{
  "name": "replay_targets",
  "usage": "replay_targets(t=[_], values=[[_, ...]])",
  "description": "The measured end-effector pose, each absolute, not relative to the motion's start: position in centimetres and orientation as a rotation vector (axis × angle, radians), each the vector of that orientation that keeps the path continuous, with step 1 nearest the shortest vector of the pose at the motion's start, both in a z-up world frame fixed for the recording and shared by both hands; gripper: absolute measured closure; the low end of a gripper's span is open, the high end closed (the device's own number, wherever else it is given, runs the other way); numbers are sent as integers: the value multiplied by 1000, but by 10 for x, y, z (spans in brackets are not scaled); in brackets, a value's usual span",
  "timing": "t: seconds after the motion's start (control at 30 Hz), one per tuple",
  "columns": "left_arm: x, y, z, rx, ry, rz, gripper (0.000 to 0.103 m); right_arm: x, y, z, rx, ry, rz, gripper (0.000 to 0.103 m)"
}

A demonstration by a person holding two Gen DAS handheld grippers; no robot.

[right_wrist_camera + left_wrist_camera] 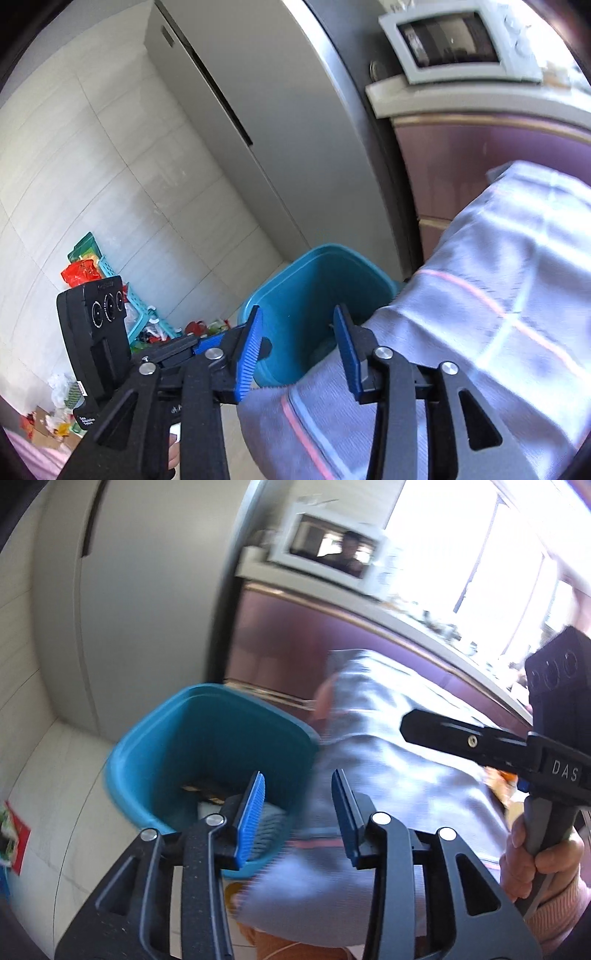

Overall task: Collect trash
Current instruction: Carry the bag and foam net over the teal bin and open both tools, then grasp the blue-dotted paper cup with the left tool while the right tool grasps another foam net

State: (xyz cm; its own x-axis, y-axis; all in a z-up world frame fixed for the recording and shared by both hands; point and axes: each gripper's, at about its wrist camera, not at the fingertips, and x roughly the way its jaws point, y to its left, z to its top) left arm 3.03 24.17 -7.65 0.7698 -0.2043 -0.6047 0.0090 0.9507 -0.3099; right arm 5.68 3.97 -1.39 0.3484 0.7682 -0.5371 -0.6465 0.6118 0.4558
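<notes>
A blue plastic bin (207,753) stands on the pale floor against a purple cabinet, with a dark wrapper (203,792) and pale scraps at its bottom. My left gripper (299,805) hovers over the bin's near rim, jaws open, nothing between the blue pads. In the right wrist view the same bin (317,295) lies just ahead of my right gripper (299,343), which is also open and empty. The two grippers sit side by side. Loose trash (81,275), red and green packets, lies on the floor to the left.
A lavender plaid cloth (480,314) hangs beside the bin on the right. A grey fridge (280,122) rises behind the bin, and a white microwave (454,40) sits on the counter. A teal basket (147,317) lies among the packets. A hand (535,860) grips the right handle.
</notes>
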Motion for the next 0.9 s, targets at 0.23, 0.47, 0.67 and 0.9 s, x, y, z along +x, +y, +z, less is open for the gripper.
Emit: replay_targets(t=[0.23,0.47,0.67,0.9], values=[[22,168,-62,-226,679,-339,63,28,-31,12,177,689,809,60],[20,96,-63,-159,708,-517,63,1,-116,16,202,633,612,60],[21,40,-67,-98,731,-625,63,-14,-181,13,229,609,458,60],[36,1,-72,-74,771,-693,63,-23,-237,10,248,578,303,60]])
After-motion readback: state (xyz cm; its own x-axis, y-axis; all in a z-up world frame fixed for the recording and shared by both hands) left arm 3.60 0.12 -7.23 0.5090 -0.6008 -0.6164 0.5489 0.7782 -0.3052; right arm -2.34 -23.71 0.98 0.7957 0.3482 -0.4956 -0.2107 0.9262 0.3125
